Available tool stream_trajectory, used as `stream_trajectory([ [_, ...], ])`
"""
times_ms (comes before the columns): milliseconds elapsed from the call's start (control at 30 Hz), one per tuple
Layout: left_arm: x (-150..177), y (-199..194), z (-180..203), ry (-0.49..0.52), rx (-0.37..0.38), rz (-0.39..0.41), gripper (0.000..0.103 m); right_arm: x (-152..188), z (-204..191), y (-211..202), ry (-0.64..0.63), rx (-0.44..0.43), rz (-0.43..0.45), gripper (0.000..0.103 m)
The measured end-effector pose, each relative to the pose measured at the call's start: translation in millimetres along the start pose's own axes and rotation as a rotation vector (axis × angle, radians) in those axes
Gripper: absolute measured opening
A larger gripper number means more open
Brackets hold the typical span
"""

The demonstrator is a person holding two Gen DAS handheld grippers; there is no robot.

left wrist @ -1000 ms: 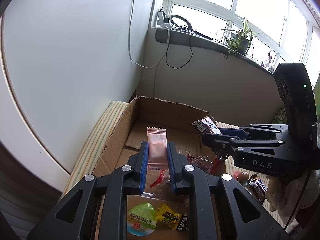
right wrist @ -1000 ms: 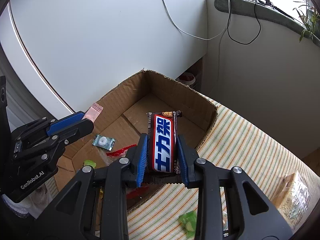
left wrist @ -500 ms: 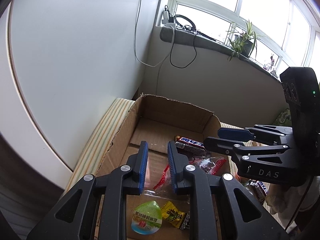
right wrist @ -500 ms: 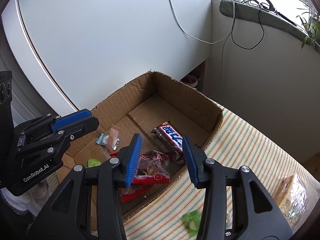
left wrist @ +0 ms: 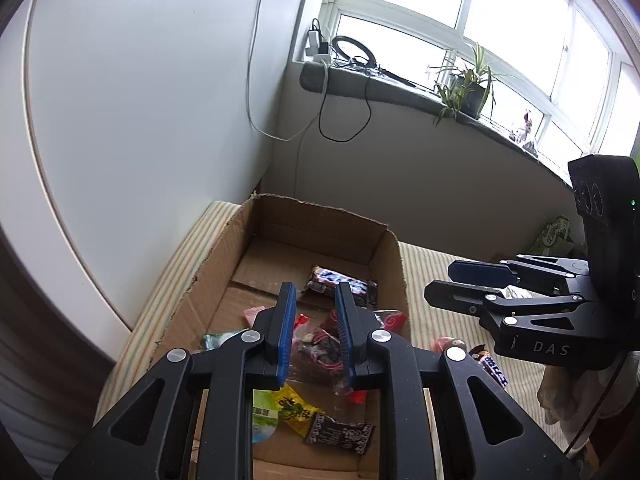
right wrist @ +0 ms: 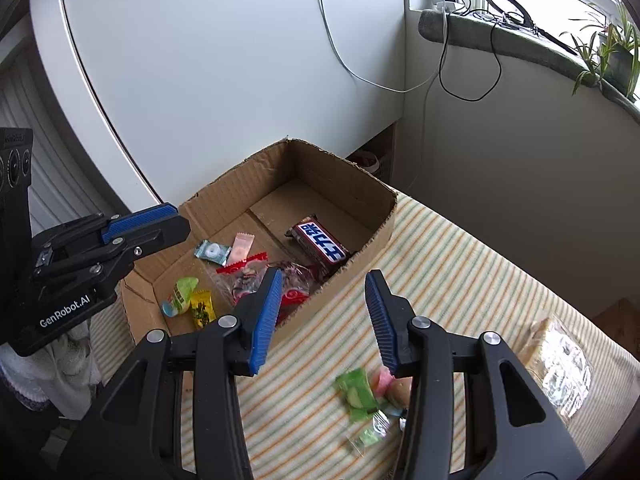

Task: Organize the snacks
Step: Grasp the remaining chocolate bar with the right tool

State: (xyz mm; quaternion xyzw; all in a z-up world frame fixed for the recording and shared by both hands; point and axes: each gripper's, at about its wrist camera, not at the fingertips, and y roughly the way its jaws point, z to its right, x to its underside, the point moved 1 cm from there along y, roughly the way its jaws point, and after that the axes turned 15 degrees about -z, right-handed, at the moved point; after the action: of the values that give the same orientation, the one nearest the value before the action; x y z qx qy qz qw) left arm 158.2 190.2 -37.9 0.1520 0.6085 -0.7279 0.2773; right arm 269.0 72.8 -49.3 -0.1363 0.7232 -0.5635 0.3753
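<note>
An open cardboard box (right wrist: pixel 352 188) (left wrist: pixel 394 264) sits on a striped cloth. Inside lie a chocolate bar (right wrist: pixel 320 242) (left wrist: pixel 340 280), a pink wafer packet (right wrist: pixel 241 247), a mint (right wrist: pixel 209 249), a red-trimmed clear bag (right wrist: pixel 256 276) and a green jelly cup (right wrist: pixel 180 296). My left gripper (left wrist: pixel 314 300) is open and empty above the box's near half. My right gripper (right wrist: pixel 322 282) is open wide and empty above the box's right wall. Each gripper shows in the other's view, the left (right wrist: pixel 160 224) and the right (left wrist: pixel 452 284).
Loose snacks (right wrist: pixel 364 392) lie on the striped cloth (right wrist: pixel 460 280) near my right gripper. A clear-wrapped pack (right wrist: pixel 560 360) sits at the cloth's right side. A white cabinet and wall stand behind the box. A windowsill with cables and a plant is at upper right.
Both grippers opened and let go: the pink wafer packet and the chocolate bar dropped into the box. Both grippers then pulled back and up, the right one widening and shifting right.
</note>
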Motion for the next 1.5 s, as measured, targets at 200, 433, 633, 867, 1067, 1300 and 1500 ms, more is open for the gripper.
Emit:
stream_trajectory([
  [200,2.9,-4.5,23.3,0.029,0.027,0.005,0.019,31.1,21.2,-21.0,0.032,0.030,0.013,0.045],
  [433,12.5,-5.7,52.3,0.065,0.059,-0.005,0.019,71.1,49.1,-30.6,0.083,0.044,0.001,0.045],
  [633,28.4,-3.5,79.9,0.105,0.096,-0.030,0.019,102.9,58.9,-22.4,0.099,0.047,-0.029,0.045],
  [867,52.3,7.5,109.8,0.156,0.147,-0.091,0.019,124.2,66.2,-4.1,0.120,0.032,-0.068,0.045],
  [1067,68.1,20.9,126.3,0.191,0.168,-0.141,0.019,132.2,74.3,12.2,0.128,0.024,-0.102,0.045],
  [1300,75.2,45.1,142.1,0.224,0.167,-0.205,0.019,136.4,79.0,23.1,0.130,-0.003,-0.123,0.045],
  [1500,74.8,65.8,145.9,0.233,0.142,-0.247,0.019,136.0,79.4,27.6,0.114,-0.005,-0.134,0.045],
])
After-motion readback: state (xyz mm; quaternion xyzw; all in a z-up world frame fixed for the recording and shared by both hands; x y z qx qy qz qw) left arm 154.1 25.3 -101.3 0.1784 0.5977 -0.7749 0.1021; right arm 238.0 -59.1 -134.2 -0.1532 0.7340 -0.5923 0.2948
